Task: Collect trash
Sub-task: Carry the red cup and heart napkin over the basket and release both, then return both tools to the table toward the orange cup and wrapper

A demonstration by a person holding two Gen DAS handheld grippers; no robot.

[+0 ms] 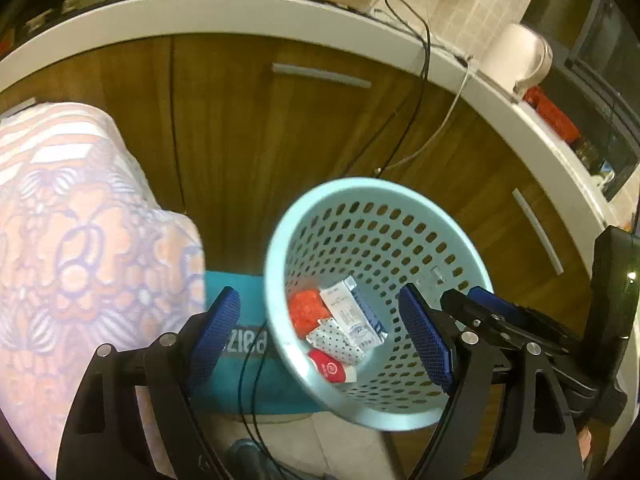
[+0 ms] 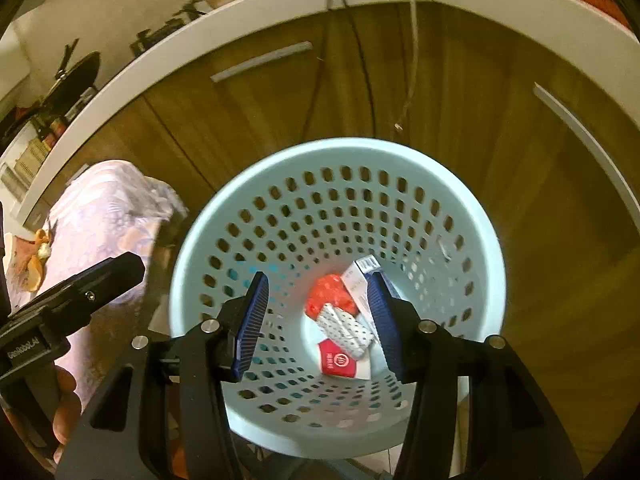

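Both tools gape with nothing between the pads: left tool point(image 1: 326, 332), right tool point(image 2: 320, 320). "GenRobot.AI" marks the left tool's body; basket point(image 2: 492, 280) litter print is unreadable.

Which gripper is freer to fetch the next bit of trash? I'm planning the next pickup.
Likely the left gripper: empty, open wide, beside the basket. The right gripper is also empty, but it hangs over the basket mouth.

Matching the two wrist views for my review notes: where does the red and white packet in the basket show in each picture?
Left wrist: the red and white packet lies low in the basket, just right of centre.
Right wrist: the packet is at the basket's bottom, between the right gripper fingers.
Shared landmark: the orange crumpled wrapper beside it.
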